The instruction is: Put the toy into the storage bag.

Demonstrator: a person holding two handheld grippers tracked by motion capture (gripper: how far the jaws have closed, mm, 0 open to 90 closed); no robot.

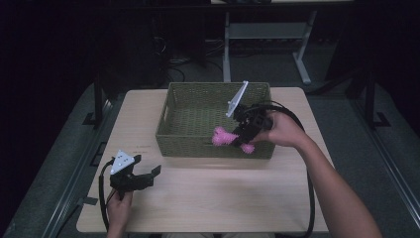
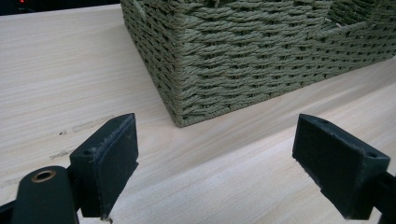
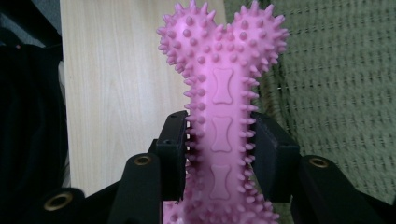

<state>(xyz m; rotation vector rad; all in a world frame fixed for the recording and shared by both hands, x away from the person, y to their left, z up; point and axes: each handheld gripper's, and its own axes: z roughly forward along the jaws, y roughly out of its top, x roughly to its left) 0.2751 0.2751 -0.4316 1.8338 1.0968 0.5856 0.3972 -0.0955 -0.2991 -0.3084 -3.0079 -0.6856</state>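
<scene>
A pink spiky bone-shaped toy [image 1: 225, 138] hangs over the front right part of the green woven basket [image 1: 183, 141], held by its shaft in my right gripper [image 1: 241, 136]. In the right gripper view the two black jaws press on both sides of the toy [image 3: 223, 112], whose knobbed end points away, with the basket [image 3: 336, 93] at the right behind it. My left gripper [image 1: 148, 176] rests low on the table near the front left, open. In the left gripper view its fingers [image 2: 109, 158] stand wide apart with bare table between them, facing the basket's corner [image 2: 187, 84].
The light wooden table [image 1: 223, 193] has free room in front of the basket and to its left. A cable trails from each gripper. Beyond the table's far edge the floor is dark, with a white desk frame [image 1: 262, 34].
</scene>
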